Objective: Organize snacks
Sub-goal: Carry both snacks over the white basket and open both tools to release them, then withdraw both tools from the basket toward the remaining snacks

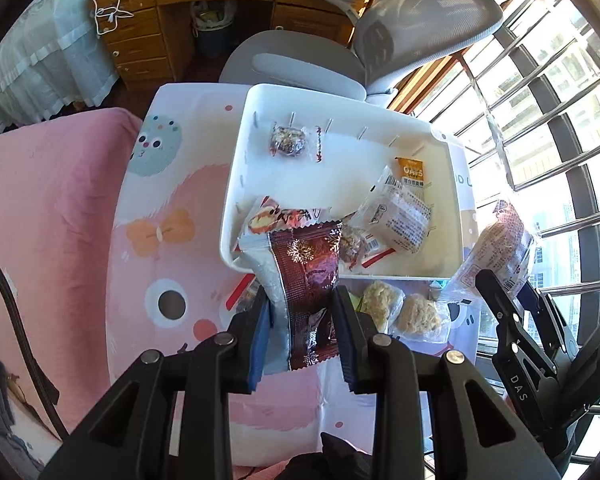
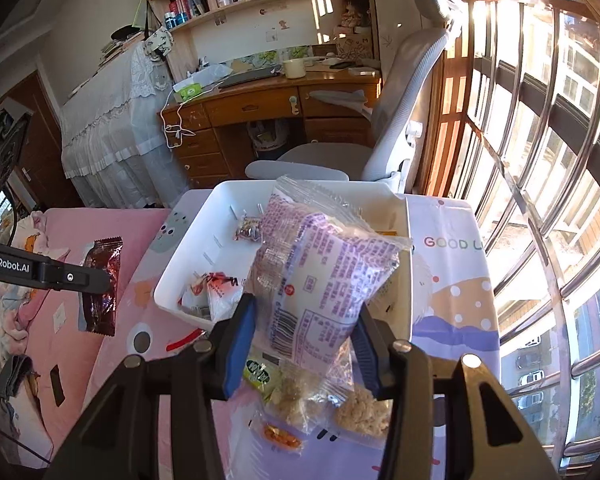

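Your left tool [image 1: 302,320] is clenched on a dark red foil packet [image 1: 306,280], with a second, silver-white packet [image 1: 266,276] pinched or dragged along beside it; both hang just short of the near rim of the white tray [image 1: 340,100]. Your right tool [image 2: 306,336] is grasping a large clear bag with purple print [image 2: 320,272], held above the near edge of the same tray.

Ahead of both tools, the tray already holds a few wrapped snacks, among them an orange oats bar [image 1: 410,172] on the far right side. Beneath the right tool, two puffed rice cakes [image 1: 400,308] and a small green packet [image 2: 260,372] lie on the cartoon-print surface [image 1: 172,184], not yet sorted.

Watch these risks:
- The silver-white packet looks only half caught; a quick tilt could shake it loose onto the surface or the pink bed [image 1: 40,200] to the left.
- The purple-print bag is wide and slack, gripped low, so it may flop sideways and land across the rim.
- Both tools converge on one tray, so they could collide if you release together.
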A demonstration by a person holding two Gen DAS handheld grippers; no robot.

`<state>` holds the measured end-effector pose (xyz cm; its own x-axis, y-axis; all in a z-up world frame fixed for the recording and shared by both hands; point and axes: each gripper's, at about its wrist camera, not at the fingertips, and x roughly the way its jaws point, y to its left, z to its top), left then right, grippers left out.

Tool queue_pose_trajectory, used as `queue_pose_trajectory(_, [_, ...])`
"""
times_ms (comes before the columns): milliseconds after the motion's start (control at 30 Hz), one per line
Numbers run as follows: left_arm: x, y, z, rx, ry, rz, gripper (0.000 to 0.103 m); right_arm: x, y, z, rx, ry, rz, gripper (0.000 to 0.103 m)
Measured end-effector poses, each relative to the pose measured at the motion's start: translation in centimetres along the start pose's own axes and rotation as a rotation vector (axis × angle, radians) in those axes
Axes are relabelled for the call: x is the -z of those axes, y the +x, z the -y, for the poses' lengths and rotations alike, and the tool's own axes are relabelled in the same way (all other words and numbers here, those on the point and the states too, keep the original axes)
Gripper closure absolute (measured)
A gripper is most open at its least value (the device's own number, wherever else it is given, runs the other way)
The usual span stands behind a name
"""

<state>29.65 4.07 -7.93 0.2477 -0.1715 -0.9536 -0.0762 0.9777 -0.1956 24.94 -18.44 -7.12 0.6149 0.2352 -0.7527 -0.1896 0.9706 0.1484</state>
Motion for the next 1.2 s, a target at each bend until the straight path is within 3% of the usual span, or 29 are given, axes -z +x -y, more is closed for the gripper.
queue_pose_trajectory(133, [-1.9,0.3,0.3,0.057,0.045,0.045,0.074,-0.7,1.0,0.4,0.029,0.054,0.015,0.056])
queue_pose_trajectory(367, [-3.4,1.4,0.8,0.094,0.085,0.102,0.073,-1.4,1.8,1.0,0.053,0.116,0.042,0.055])
queue_pose_trajectory(400, [-3.5,1.4,0.9,0.090,0.092,0.117,0.071,-1.5,1.8,1.1,0.055,0.125,0.049,0.054])
queue_pose_trajectory(467, [-3.6,1.5,1.1,0.065,0.110,0.123,0.054,-1.6,2.0,1.3,0.060,0.144,0.054,0.053])
queue_pose_trajectory(533, [-3.7,1.5,1.4,0.059,0.128,0.126,0.048,-1.7,2.3,1.6,0.061,0.157,0.044,0.051])
queue_pose_trajectory(867, [-2.8,1.4,0.2,0.084,0.138,0.101,0.046,-0.5,1.3,2.0,0.097,0.202,0.041,0.051])
queue_pose_trajectory(1200, [0.7,0.3,-3.2,0.098,0.172,0.088,0.044,3.5,-1.2,0.1,0.155,0.264,0.034,0.049])
